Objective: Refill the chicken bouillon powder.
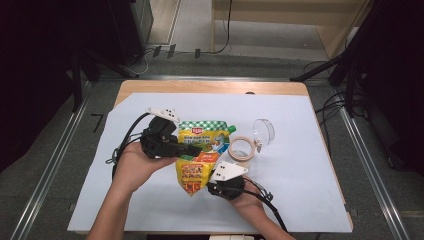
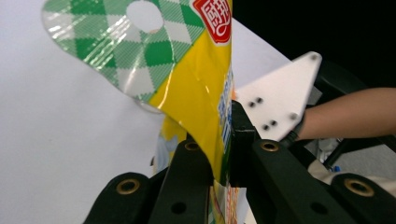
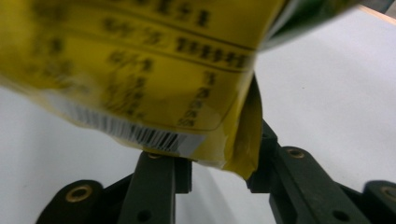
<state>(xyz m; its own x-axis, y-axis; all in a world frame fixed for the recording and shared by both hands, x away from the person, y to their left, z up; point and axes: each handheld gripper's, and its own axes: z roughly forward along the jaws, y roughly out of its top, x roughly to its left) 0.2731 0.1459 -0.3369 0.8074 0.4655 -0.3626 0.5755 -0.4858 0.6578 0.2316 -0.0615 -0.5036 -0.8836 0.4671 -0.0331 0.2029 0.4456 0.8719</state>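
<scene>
A yellow and green spouted pouch [image 1: 200, 145] is lifted a little off the white sheet [image 1: 300, 190]. My left gripper [image 1: 192, 149] comes in from the left and is shut on the pouch's middle. In the left gripper view the pouch [image 2: 196, 93] is pinched flat between the jaws of the left gripper [image 2: 219, 140]. My right gripper [image 1: 206, 186] is at the pouch's lower end. In the right gripper view the barcode corner of the pouch [image 3: 140, 70] sits between the jaws of the right gripper [image 3: 219, 161], which stand apart. Its fold touches one jaw and hides the tips.
A roll of beige tape [image 1: 241, 148] lies just right of the pouch, with a clear round lid [image 1: 263, 131] beside it. The sheet covers a wooden table [image 1: 215, 87]. The right gripper's white plate [image 2: 280, 102] and a forearm [image 2: 350, 112] show behind the pouch.
</scene>
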